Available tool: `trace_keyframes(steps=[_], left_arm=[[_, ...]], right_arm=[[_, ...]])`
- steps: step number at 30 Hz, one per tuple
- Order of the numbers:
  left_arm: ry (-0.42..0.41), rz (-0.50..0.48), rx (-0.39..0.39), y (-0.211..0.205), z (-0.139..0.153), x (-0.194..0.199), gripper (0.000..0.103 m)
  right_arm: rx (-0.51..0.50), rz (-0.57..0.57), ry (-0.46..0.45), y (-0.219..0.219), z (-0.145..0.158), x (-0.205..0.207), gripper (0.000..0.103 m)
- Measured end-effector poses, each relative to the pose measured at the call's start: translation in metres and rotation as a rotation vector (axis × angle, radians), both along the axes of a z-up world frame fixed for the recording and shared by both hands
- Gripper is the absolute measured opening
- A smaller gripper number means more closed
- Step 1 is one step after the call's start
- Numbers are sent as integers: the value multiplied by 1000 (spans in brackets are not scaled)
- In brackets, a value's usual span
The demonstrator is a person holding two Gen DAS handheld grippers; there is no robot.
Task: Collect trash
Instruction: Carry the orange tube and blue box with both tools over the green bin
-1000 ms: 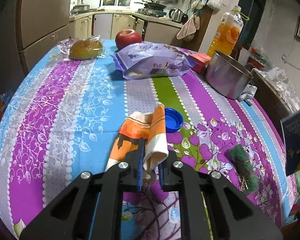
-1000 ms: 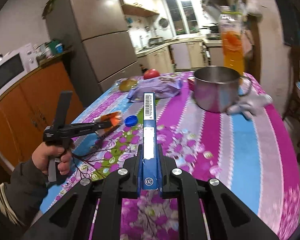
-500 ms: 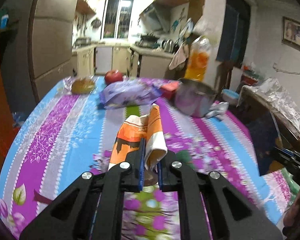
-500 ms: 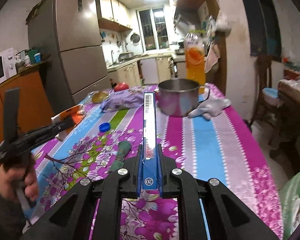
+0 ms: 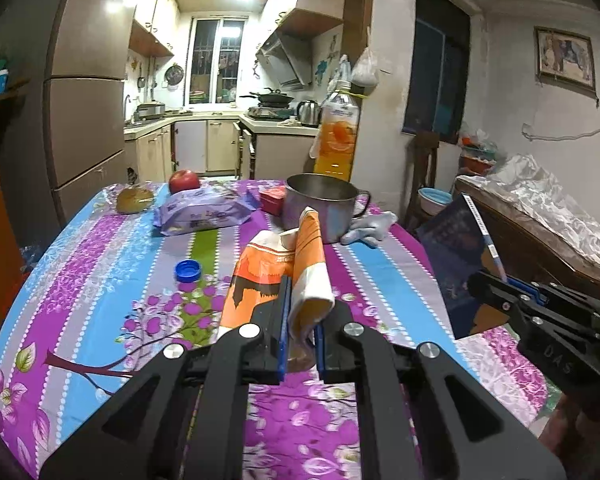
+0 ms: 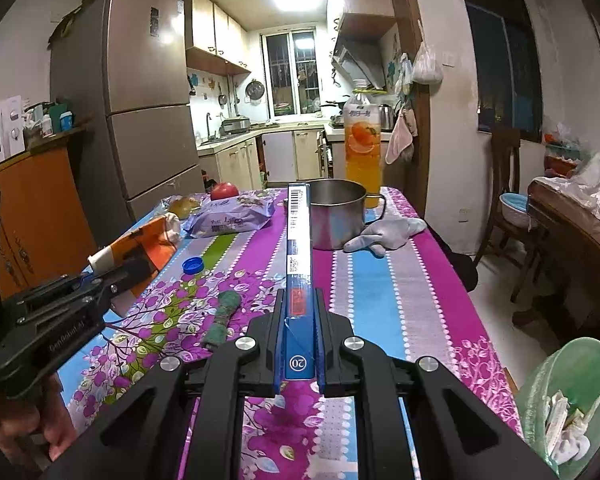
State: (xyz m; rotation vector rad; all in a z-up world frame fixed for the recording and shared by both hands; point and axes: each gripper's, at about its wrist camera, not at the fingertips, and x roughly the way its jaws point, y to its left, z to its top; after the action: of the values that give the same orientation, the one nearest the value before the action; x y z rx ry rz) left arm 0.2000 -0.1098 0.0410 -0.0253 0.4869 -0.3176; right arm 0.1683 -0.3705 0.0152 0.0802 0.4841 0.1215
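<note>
My left gripper (image 5: 299, 312) is shut on a crumpled orange and white wrapper (image 5: 278, 270) and holds it above the floral tablecloth (image 5: 100, 264). It also shows in the right wrist view (image 6: 112, 280) at the left. My right gripper (image 6: 299, 312) is shut on a flat blue box (image 6: 299, 248) with a barcode, held edge-up over the table; it also shows in the left wrist view (image 5: 496, 280) with the box (image 5: 456, 248). A green trash bin (image 6: 572, 400) with paper scraps sits low at the right, beside the table.
On the table are a blue bottle cap (image 5: 188, 270), a green scrubber (image 6: 222, 316), a purple snack pack (image 5: 204, 212), a steel pot (image 5: 320, 204), a grey glove (image 6: 384, 234), an apple (image 5: 184, 181), a juice bottle (image 6: 362, 148). A chair (image 6: 508, 184) stands at the right.
Both grippers have lifted and pulled back from the table with their loads. The left gripper has swung right, so the right gripper and blue box now show in its view.
</note>
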Motion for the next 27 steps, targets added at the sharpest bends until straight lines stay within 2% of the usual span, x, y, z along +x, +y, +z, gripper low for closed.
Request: trace_keyframes(steps=[9, 16, 27], left_arm=[[-22, -87, 2, -52, 12, -9, 8], [-17, -213, -5, -114, 18, -17, 8], [28, -415, 15, -222, 10, -34, 9]], right_arm=[[-7, -99, -19, -46, 16, -35, 13], [-15, -233, -22, -112, 28, -71, 13], [-14, -442, 53, -227, 24, -121, 13]])
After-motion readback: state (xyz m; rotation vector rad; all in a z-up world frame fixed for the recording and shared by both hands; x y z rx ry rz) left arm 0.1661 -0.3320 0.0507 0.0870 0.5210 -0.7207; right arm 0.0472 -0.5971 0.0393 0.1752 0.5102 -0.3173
